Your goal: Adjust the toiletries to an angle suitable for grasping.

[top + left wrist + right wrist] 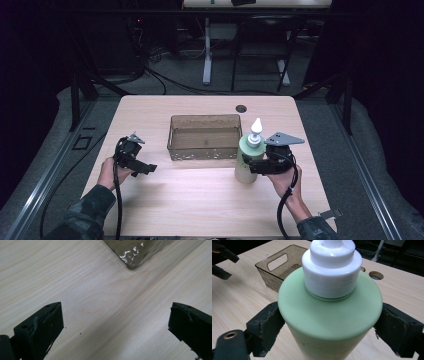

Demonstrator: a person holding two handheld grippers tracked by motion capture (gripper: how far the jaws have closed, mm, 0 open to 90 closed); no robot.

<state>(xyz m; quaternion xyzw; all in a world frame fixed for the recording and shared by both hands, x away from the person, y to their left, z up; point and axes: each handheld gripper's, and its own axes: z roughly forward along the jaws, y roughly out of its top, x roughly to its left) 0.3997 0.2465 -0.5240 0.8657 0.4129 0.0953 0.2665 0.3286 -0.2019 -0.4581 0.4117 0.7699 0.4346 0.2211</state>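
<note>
Pale green plastic sits between the jaws of the right gripper (260, 164): a bottle (247, 162) with a white pump top, clamped by its shoulder, both pads pressed against its sides in the right gripper view (329, 322). It stands upright, its base on or just above the table; I cannot tell which. The smoky clear bin (204, 136) lies just beyond and to the left of those fingers, its near right corner close to the bottle.

The work looks like putting the bottle into the bin. By my reading the pick-up is done and the carry has barely begun: the bottle is outside the bin, and the bin looks empty. What is left is lifting it over the rim, setting it inside and letting go.

The left gripper (134, 159) rests low on the other side, its jaws wide apart around nothing but bare wood, with the bin's corner (135, 255) ahead of them.

The table (200, 200) is light wood grain, with a round cable hole (241, 108) past the bin. Beyond it the room is dark: grey floor, loose cables and the legs of another desk (207, 55).
</note>
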